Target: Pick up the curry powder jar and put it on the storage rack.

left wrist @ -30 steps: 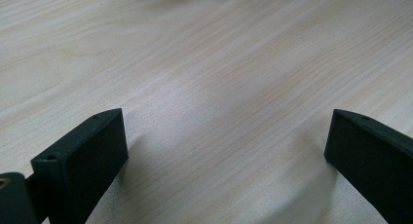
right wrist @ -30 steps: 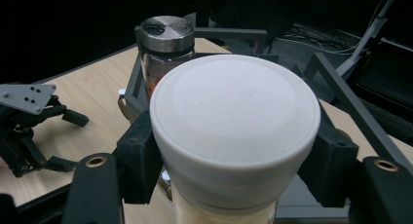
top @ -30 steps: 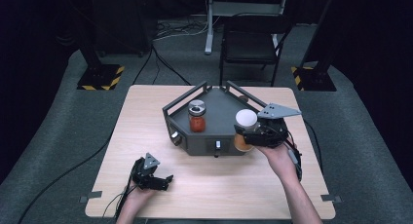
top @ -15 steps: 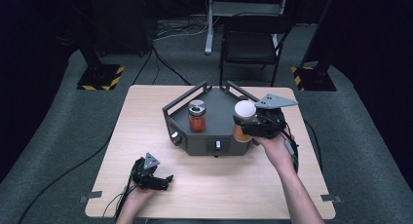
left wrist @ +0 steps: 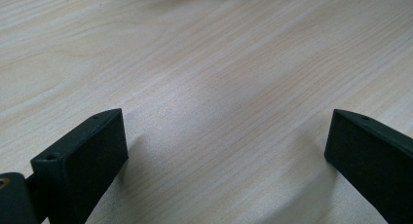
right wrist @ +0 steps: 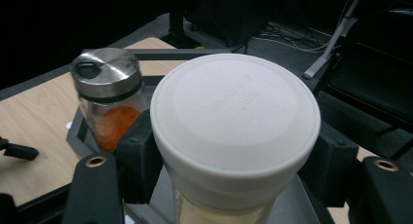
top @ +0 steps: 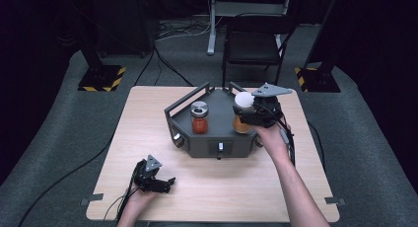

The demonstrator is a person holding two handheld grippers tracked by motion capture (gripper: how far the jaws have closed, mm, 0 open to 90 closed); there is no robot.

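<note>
White-lid jar (right wrist: 234, 131) in tray (top: 197, 143), R side | R gripper (top: 249, 116) jaws pinching it below lid | L gripper (top: 165, 182) jaws spread, resting on table (left wrist: 204, 63) | step: placing/lifting jar, can't tell | next: keep jar upright, clear of red jar (top: 199, 117).

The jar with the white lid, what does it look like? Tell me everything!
The jar with the white lid is a clear container holding something pale orange. Its lid is round, smooth and looks like plastic, with faint raised lettering. It stands upright in the dark grey tray, right of a red-filled shaker. The right claw grips it just under the lid.
</note>
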